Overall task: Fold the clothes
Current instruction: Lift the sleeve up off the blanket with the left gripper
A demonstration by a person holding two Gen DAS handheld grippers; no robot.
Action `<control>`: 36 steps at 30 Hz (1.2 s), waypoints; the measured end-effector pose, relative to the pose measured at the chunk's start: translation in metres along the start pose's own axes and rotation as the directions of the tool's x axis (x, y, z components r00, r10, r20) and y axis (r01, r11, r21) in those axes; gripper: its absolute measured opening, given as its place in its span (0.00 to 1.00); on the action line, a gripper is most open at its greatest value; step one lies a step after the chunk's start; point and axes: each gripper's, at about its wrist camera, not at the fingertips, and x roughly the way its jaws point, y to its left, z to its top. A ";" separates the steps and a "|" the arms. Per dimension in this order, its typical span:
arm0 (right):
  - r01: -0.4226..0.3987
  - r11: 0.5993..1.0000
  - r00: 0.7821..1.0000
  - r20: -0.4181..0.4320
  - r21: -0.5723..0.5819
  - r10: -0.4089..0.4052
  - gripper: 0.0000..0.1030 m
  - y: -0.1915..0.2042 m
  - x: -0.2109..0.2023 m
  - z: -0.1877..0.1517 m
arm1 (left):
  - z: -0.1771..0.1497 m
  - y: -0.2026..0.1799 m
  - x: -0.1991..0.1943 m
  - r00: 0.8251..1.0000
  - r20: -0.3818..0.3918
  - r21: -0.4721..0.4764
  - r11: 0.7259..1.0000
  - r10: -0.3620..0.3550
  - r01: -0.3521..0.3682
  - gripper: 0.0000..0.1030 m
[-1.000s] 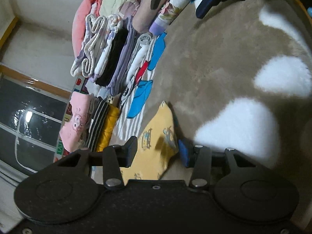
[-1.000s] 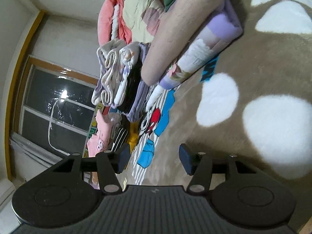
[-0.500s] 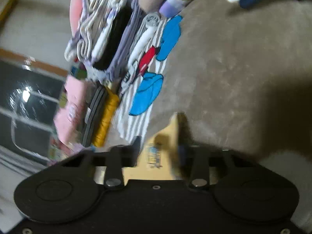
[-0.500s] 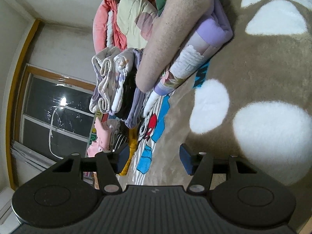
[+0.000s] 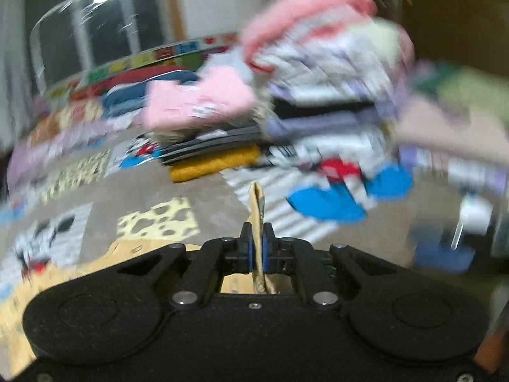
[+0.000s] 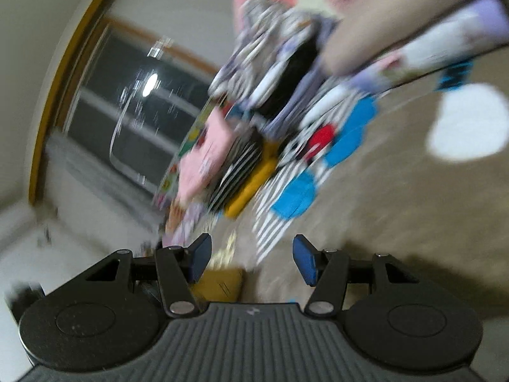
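Observation:
A yellow printed garment [image 5: 256,203] stands pinched on edge between the blue pads of my left gripper [image 5: 257,248], which is shut on it; more of the cloth spreads below left. In the right wrist view my right gripper [image 6: 251,256] is open with nothing between its fingers, above the brown carpet [image 6: 397,197], and a piece of the yellow garment [image 6: 219,281] shows just below its left finger. Both views are blurred by motion.
Stacks of folded clothes [image 5: 318,95] and rolled bedding [image 6: 381,22] stand at the back on a striped cartoon mat [image 5: 327,197]. A mustard folded piece [image 5: 216,165] lies under a pink one [image 5: 197,102]. A dark window [image 6: 133,111] is behind.
My left gripper has shut on the yellow garment and swung round to face the clothes stacks. The right gripper has swung down and left, still open.

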 end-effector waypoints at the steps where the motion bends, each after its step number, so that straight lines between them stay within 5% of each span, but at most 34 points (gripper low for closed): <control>1: -0.005 0.999 1.000 -0.028 -0.035 0.004 0.56 0.009 0.007 -0.006 | 0.002 0.015 -0.007 1.000 0.017 -0.058 0.998 -0.011 0.012 0.04; 8: -0.076 0.945 0.969 -0.245 -0.318 -0.004 0.56 0.072 0.045 -0.061 | 0.001 0.117 -0.041 0.998 0.058 -0.338 0.941 0.030 -0.008 0.04; 16: -0.185 0.818 0.892 -0.442 -0.545 -0.093 0.56 0.129 0.062 -0.136 | -0.022 0.183 -0.055 0.994 0.029 -0.408 0.909 0.108 -0.087 0.04; 20: -0.187 0.762 0.868 -0.468 -0.620 -0.168 0.51 0.146 0.059 -0.166 | -0.035 0.209 -0.057 0.992 0.036 -0.441 0.893 0.121 -0.093 0.04; 26: -0.124 0.768 0.867 -0.445 -0.629 -0.224 0.42 0.145 0.054 -0.177 | -0.056 0.242 -0.054 0.991 0.062 -0.494 0.866 0.117 -0.072 0.04; 31: -0.094 0.791 0.874 -0.431 -0.605 -0.226 0.10 0.139 0.061 -0.176 | -0.074 0.269 -0.052 0.990 0.083 -0.537 0.842 0.115 -0.053 0.04; 36: -0.095 0.775 0.883 -0.413 -0.624 -0.225 0.06 0.146 0.065 -0.183 | -0.088 0.294 -0.045 0.990 0.095 -0.598 0.801 0.105 -0.027 0.04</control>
